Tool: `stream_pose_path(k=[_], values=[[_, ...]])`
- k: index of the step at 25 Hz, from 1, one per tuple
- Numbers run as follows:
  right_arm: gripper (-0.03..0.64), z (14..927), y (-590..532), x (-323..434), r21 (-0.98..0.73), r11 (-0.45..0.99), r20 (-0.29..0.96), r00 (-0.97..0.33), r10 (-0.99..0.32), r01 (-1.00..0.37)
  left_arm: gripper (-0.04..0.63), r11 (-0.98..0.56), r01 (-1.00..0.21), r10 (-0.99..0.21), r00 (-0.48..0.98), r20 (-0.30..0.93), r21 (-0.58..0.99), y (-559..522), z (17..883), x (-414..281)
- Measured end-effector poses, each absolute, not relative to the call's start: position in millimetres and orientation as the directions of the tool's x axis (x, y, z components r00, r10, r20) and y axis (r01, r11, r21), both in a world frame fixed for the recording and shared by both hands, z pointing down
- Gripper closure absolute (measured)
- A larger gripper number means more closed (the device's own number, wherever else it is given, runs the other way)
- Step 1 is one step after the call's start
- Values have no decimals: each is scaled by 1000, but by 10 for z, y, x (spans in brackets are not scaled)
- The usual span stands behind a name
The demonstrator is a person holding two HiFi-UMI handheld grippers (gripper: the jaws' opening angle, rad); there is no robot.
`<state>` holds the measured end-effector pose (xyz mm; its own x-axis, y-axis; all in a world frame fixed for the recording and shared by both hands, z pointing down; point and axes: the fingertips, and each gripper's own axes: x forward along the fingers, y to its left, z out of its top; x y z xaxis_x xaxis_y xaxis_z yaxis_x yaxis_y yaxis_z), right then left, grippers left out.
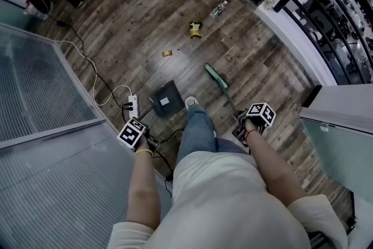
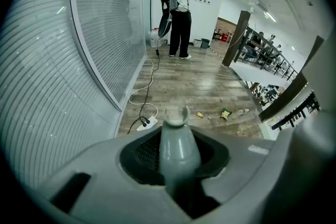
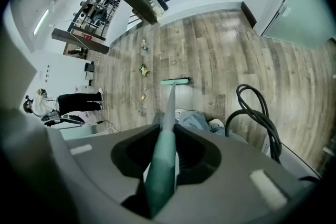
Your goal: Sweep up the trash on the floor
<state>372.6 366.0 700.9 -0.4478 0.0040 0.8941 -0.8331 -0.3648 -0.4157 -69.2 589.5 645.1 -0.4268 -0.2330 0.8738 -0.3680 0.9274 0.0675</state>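
The left gripper [image 1: 136, 134] is squeezed tight on the grey handle of the dustpan [image 1: 166, 98], which sits near the person's shoe [image 1: 190, 102]. The right gripper [image 1: 252, 123] holds the green broom [image 1: 217, 76] tight. Farther off on the wood floor [image 1: 140, 14] lies the trash: a yellow wrapper [image 1: 167, 53], a snack bag [image 1: 195, 29] and a bottle [image 1: 218, 8].

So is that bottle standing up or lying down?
Lying down. The bottle rests on its side on the wood floor.
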Motion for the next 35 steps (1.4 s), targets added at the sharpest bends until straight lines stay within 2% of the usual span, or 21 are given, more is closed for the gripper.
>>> stream_pose_path(k=[15,25,30,35], values=[[520,6686,2958,3158,-436,-275,888,-459,21,-857,503,926,-375,-206,-406,890,43,5737,6410,-894],[520,6629,2570,2653,-441,-235,887,-461,34,-866,505,853,-520,-273,-356,894,53,5207,6345,-1044],[520,6661,2429,2394,-436,-200,890,-453,47,-877,505,852,-521,-267,-339,902,56,5080,6273,-1172],[520,6682,2277,2077,-434,-177,892,-449,51,-883,505,888,-454,-262,-359,896,78,5129,6325,-1428]])
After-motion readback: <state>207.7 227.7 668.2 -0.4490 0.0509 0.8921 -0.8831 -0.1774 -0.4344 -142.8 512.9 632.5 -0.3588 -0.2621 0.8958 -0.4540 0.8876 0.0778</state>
